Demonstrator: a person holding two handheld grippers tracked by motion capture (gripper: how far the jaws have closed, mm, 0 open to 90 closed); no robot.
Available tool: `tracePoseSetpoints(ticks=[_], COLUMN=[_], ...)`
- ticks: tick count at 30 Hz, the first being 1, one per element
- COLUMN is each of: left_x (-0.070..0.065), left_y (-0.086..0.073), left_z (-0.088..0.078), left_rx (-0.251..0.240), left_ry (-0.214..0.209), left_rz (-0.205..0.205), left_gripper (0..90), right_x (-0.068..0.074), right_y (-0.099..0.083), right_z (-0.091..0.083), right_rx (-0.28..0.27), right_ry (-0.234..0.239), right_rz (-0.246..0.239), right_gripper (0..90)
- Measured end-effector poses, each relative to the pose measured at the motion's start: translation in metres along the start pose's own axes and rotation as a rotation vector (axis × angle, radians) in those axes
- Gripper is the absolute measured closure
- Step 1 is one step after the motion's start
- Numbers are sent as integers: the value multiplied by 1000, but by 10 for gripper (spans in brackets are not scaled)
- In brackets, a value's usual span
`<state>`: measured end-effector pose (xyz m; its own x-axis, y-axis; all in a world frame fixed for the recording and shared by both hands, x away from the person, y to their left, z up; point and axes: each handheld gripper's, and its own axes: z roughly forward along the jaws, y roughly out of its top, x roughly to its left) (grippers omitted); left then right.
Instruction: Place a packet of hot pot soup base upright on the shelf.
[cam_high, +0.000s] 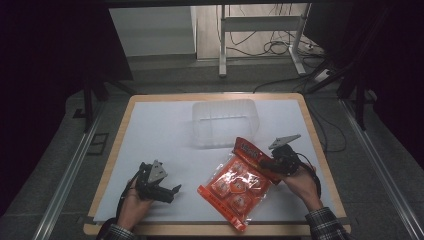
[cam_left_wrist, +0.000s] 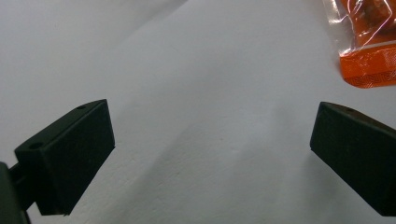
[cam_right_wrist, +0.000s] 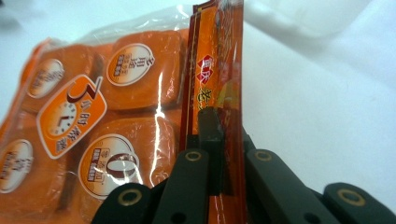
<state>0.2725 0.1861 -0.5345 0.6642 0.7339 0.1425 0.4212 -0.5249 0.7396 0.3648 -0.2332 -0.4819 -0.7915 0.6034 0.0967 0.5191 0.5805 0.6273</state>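
One orange snack bag (cam_high: 239, 182) is the only item in hand, and the work looks about half begun: it is gripped but has not yet left the tabletop (cam_high: 165, 135) for the clear plastic bin (cam_high: 224, 122) that stands near the far edge, a little right of centre. I judge the bin to be the likely destination, so the lift, the carry and the release are all left to do.

The right tool (cam_high: 274, 161) is closed on the bag's sealed top strip; in the right gripper view the jaws pinch that orange strip (cam_right_wrist: 215, 93) between them. The bag lies slanting toward the near right corner, its far end raised in the grip and its near end at the near edge. The left tool (cam_high: 167, 192) rests near the near left corner with its jaws spread wide and nothing between them, well apart from the bag.

Counted: one bag, holding at least four wrapped orange packets (cam_right_wrist: 140, 70) that I can make out; one bin, with nothing visible inside; two tools.
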Motion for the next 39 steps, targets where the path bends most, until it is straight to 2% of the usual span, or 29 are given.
tracePoseSetpoints(ticks=[12, 20, 24, 30, 39], left_x=[1, 2, 1, 1, 1], left_y=[0, 0, 0, 1, 1], left_z=[-2, -2, -2, -2, -2], left_rx=[-5, -11, -12, -11, -10], left_ry=[7, 12, 16, 16, 17], left_rz=[-1, -11, -10, -9, -5], left_gripper=[0, 0, 0, 0, 0], right_x=[9, 21, 30, 38, 48], right_y=[11, 22, 30, 42, 59], right_z=[-23, -42, -52, -64, -81], right_rx=[-69, -106, -124, -142, -156], right_ry=[16, 32, 39, 69, 57], right_rz=[-1, -5, -27, -35, -73], right_gripper=[889, 889, 889, 889, 890])
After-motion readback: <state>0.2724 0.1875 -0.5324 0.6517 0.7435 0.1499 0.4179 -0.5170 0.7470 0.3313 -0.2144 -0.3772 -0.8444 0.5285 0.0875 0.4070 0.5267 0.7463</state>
